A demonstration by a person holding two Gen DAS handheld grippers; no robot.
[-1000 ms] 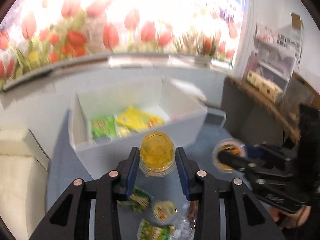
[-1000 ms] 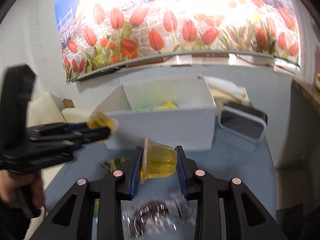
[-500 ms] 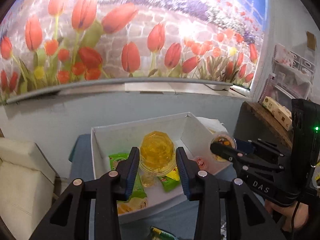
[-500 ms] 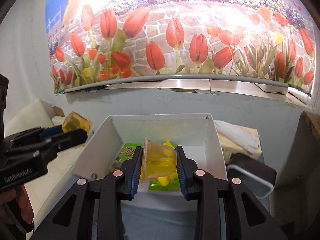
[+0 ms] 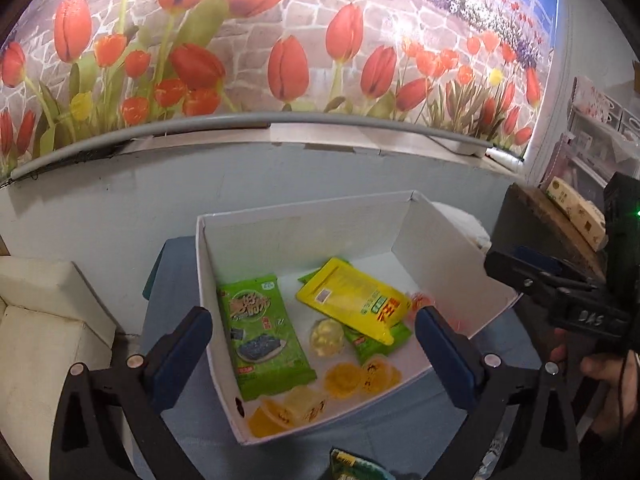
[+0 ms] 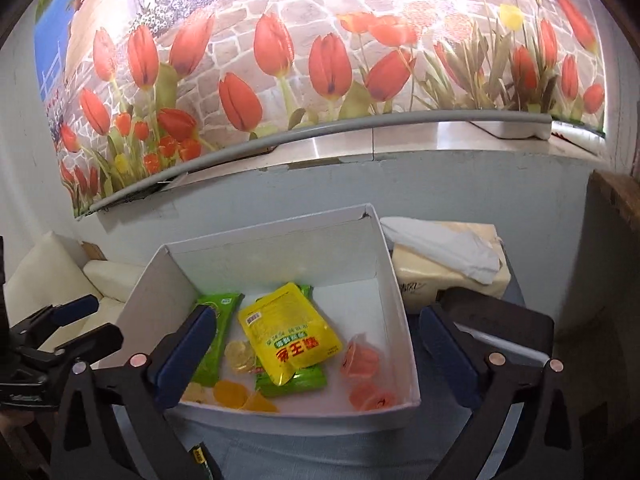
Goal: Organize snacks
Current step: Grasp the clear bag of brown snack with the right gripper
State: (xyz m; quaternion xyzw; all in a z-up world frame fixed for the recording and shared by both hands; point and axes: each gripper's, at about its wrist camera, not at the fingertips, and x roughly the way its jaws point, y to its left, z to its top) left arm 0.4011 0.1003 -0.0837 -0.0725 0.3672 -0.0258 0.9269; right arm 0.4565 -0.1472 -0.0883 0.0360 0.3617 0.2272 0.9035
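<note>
A white cardboard box stands on a blue cloth and holds a green seaweed pack, a yellow pouch and several yellow jelly cups near its front wall. Pink jelly cups lie in its right corner. My left gripper hangs above the box front, jaws opening wide, nothing between them. Over the same box my right gripper is likewise opening and bare. Each gripper shows at the edge of the other's view: the right gripper and the left gripper.
A tissue pack and a dark-lidded container sit right of the box. White cushions lie to the left. Another snack pack rests on the cloth in front. A tulip-pattern wall rises behind.
Both grippers moved forward over the box and let go of their yellow jelly cups, which now lie inside. Both pairs of jaws went from shut on a cup to wide apart.
</note>
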